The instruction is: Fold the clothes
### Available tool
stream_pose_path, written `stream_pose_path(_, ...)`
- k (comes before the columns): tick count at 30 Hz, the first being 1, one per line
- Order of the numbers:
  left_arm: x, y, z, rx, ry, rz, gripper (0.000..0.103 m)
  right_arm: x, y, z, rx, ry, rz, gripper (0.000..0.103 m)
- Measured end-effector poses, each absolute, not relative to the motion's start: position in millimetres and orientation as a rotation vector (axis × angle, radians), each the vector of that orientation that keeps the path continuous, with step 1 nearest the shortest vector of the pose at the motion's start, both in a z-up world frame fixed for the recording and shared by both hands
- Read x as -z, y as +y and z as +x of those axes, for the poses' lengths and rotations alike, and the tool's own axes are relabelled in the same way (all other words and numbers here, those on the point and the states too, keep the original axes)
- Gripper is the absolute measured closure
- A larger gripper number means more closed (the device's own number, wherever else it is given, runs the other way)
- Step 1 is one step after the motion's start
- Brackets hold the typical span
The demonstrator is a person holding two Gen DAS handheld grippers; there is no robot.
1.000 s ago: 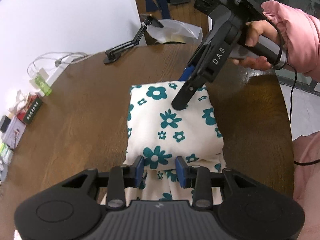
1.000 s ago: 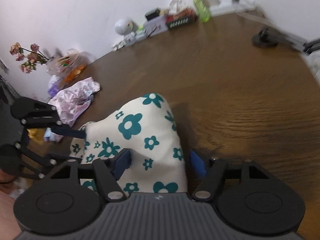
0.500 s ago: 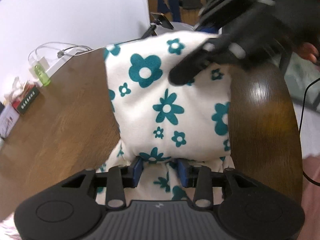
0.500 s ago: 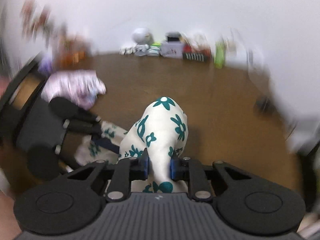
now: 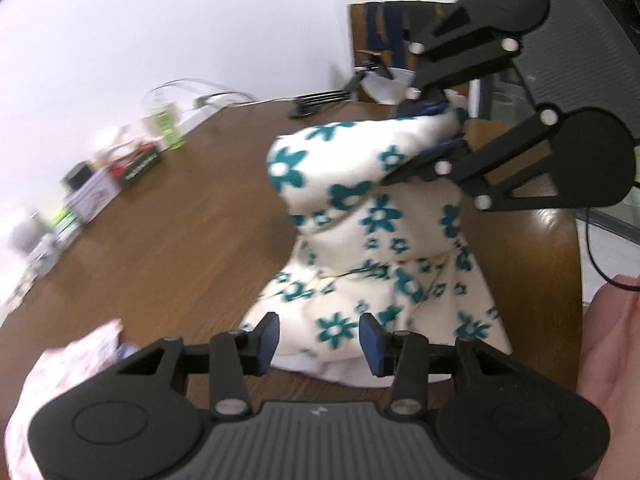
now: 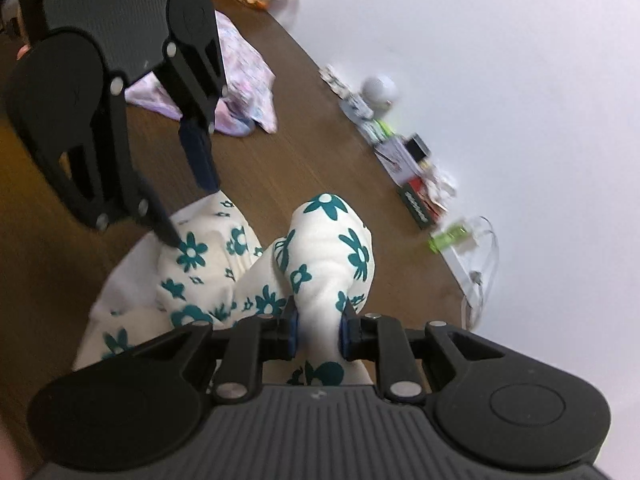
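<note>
A cream cloth with teal flowers (image 5: 360, 220) lies bunched on the brown wooden table (image 5: 180, 220). My right gripper (image 6: 317, 330) is shut on a thick fold of the cloth (image 6: 332, 248) and holds that end raised above the table. From the left wrist view, the right gripper (image 5: 436, 126) pinches the cloth's top far corner. My left gripper (image 5: 319, 342) sits at the cloth's near low edge with its jaws opening. Cloth lies between its blue pads (image 5: 267, 340), but they do not press on it. In the right wrist view one left fingertip (image 6: 170, 236) touches the cloth.
A pink-purple patterned cloth (image 6: 244, 92) lies heaped on the table beside my left gripper. Small boxes and clutter (image 5: 104, 184) and a green bottle (image 5: 164, 128) line the wall. A black stand (image 5: 320, 100) and a chair back (image 5: 380, 32) are at the far end. The table edge (image 5: 560, 280) runs close on the right.
The right gripper closed on a fold of the flowered cloth, rolled and lifted it off the table. The left gripper's pads spread apart from the near edge and the hand shifted sideways.
</note>
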State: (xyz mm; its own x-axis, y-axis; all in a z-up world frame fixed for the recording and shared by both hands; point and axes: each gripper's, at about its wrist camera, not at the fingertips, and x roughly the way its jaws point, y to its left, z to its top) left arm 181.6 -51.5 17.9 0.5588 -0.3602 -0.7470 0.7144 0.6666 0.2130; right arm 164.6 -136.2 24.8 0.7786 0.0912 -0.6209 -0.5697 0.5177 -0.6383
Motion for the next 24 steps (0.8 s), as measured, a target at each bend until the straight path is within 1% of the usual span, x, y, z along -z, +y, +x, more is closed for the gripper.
stream_pose_path(11,-22,8,164,0.556,0.729,0.448,0.06,-29,-80,132,-0.645,0.576,-0.899,0.084)
stream_pose_path(17,-17,24,154,0.515,0.748,0.432,0.06,-9,-65,125,-0.719,0.617,-0.845,0.084)
stream_pose_path(24,-37,18,149,0.602,0.693,0.394,0.062,15,-57,119,-0.736,0.613,-0.774,0.082)
